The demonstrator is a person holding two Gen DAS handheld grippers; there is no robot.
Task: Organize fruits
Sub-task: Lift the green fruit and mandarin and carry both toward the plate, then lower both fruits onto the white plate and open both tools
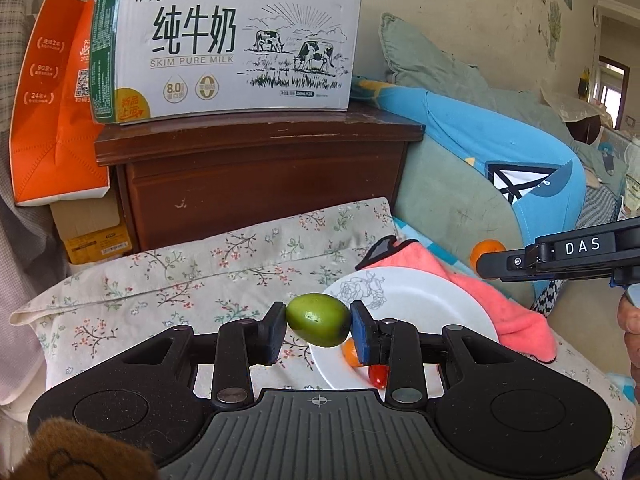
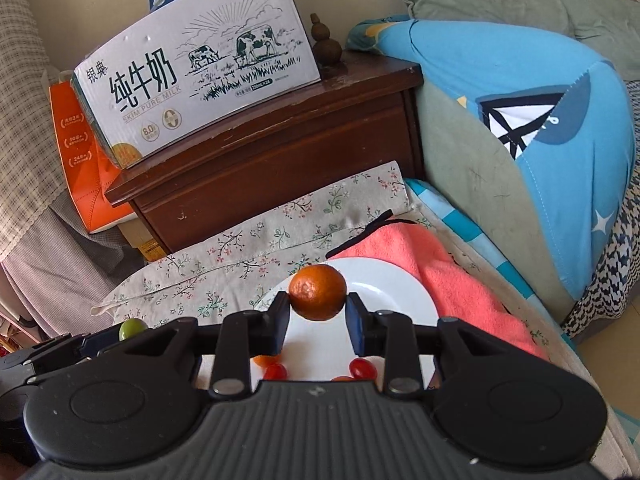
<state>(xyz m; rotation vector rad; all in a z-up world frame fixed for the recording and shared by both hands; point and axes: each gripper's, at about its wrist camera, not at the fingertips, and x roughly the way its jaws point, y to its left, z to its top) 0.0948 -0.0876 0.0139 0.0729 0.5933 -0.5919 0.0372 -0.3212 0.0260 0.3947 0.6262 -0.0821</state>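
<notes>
A white plate is seen on the floral cloth, cherry tomatoes resting on it. The left gripper jaws are clamped on a green fruit; the right gripper jaws on a mandarin, both held above the plate, presumably for sorting.

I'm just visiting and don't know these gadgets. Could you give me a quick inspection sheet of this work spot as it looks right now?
Surface: floral cloth on a bed.
Job's things: white plate with cherry tomatoes and a small orange fruit; green fruit; orange.
Clutter: pink towel partly under the plate.
Grippers: left gripper clamps the green fruit; right gripper clamps the orange, both above the plate.
Cables: nothing seen.
Surroundings: milk carton on a wooden cabinet, orange bag, blue pillow.
</notes>
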